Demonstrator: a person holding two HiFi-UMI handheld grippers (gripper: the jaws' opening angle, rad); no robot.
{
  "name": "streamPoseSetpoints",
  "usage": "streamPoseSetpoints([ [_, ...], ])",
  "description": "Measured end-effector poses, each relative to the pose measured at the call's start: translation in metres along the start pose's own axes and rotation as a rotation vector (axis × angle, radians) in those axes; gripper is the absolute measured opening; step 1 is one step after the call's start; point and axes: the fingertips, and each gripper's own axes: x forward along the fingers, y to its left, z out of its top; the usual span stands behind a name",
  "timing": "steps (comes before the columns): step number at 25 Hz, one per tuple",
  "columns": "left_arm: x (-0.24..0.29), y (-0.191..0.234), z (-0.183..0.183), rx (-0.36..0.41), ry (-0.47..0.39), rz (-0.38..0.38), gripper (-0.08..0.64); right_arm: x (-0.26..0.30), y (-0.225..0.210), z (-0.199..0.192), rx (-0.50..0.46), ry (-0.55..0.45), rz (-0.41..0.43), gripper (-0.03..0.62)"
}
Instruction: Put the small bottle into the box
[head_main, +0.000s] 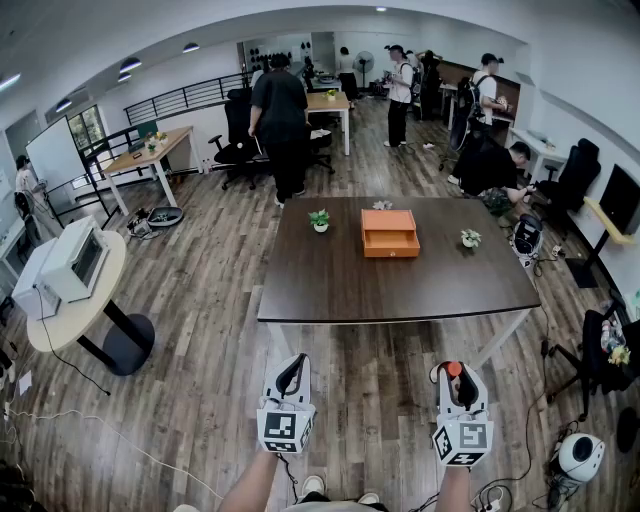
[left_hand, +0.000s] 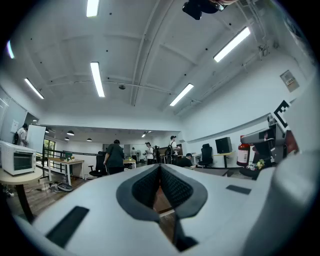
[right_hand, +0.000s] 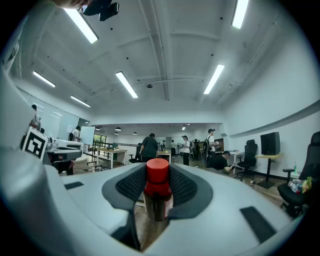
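Note:
A small dark bottle with a red cap (right_hand: 157, 187) stands upright between the pads of my right gripper (right_hand: 158, 192), which is shut on it; in the head view its red cap (head_main: 453, 369) shows at the tip of the right gripper (head_main: 456, 377). My left gripper (head_main: 291, 378) is shut with nothing in it, its pads touching (left_hand: 160, 187). Both are held low, in front of the near edge of a dark table (head_main: 330, 280). The orange box (head_main: 389, 233) sits on that table's far middle, a drawer at its front.
Two small potted plants (head_main: 319, 219) (head_main: 470, 238) stand on the table either side of the box. A round table with a white machine (head_main: 72, 262) is at left. Several people stand or crouch beyond the table. Cables and a white device (head_main: 578, 456) lie on the floor at right.

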Motion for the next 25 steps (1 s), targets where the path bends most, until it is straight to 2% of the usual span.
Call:
streamPoseSetpoints([
  [4, -0.007, 0.013, -0.003, 0.016, 0.003, 0.004, 0.002, 0.004, 0.018, 0.002, -0.003, -0.002, 0.009, 0.138],
  [20, -0.018, 0.056, -0.007, -0.015, -0.012, 0.000, 0.002, 0.018, 0.069, 0.006, 0.002, -0.012, 0.015, 0.138],
  [25, -0.016, 0.077, -0.012, -0.001, -0.012, -0.007, 0.002, 0.028, 0.089, 0.006, -0.002, -0.016, 0.013, 0.138],
])
